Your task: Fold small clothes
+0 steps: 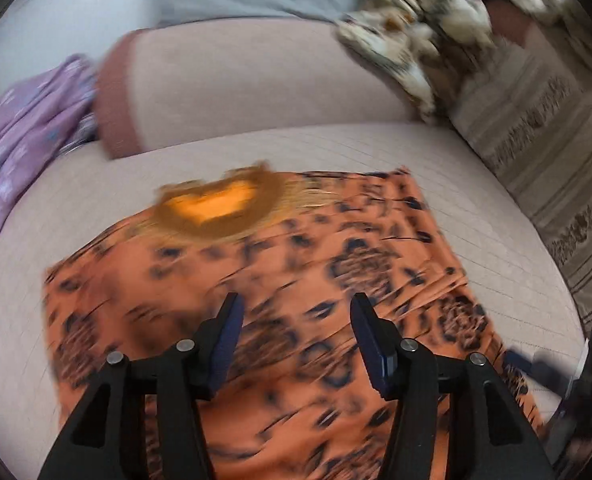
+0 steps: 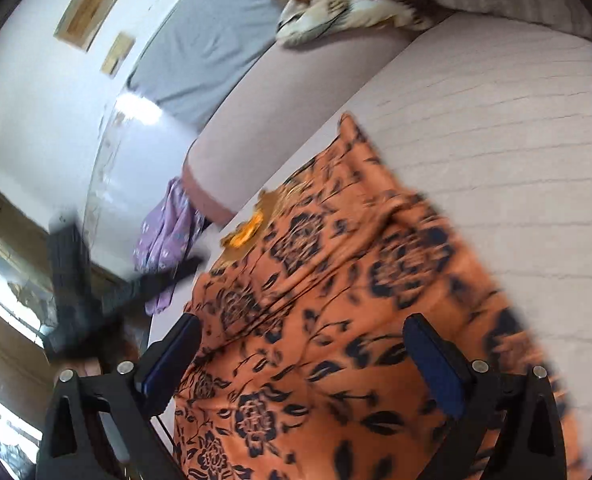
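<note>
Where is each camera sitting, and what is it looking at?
Left wrist: rides the left gripper, looks down its open fingers across the orange garment toward the sofa back.
Right wrist: rides the right gripper, open, tilted over that garment; the other gripper appears blurred at left.
Shared: garment, purple cloth.
</note>
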